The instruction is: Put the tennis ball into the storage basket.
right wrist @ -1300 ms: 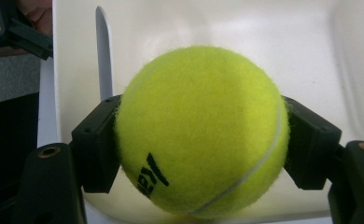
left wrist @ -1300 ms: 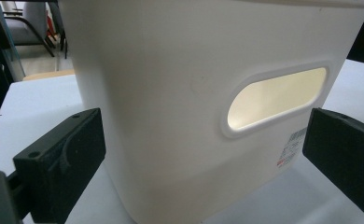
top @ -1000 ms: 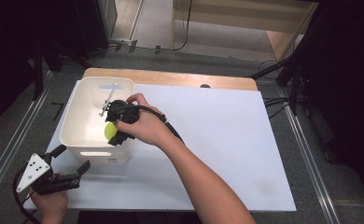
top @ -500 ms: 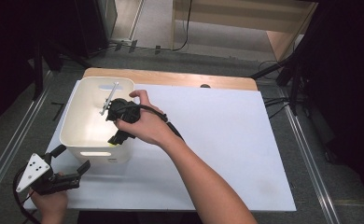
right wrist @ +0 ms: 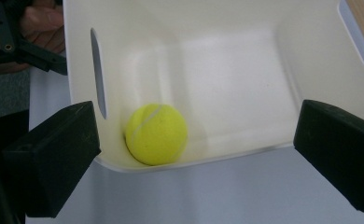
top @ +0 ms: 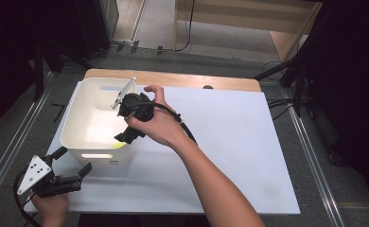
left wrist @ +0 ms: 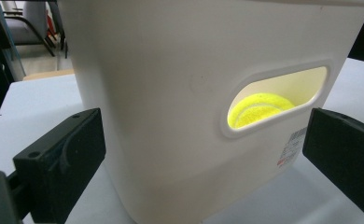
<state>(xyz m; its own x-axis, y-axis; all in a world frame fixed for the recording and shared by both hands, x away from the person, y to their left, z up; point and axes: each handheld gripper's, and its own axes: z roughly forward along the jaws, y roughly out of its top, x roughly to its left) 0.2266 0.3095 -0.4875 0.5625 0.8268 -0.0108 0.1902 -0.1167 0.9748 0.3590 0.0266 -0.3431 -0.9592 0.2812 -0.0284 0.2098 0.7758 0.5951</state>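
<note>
A white surface (top: 230, 142) with a wooden strip along its far edge stands in a dim room. A yellow ball (right wrist: 156, 134) lies on the floor of a white bin (top: 85, 120) at the surface's left edge, in the bin's near right corner, touching the wall beside a handle slot. The right gripper (top: 128, 135) hangs over the bin's near right rim; its fingers have just been opening and now stand spread wide with nothing between them, the ball lying free below. The left gripper (top: 74, 161) sits at the surface's near left corner, fingers spread, facing the bin's near wall without touching it.
</note>
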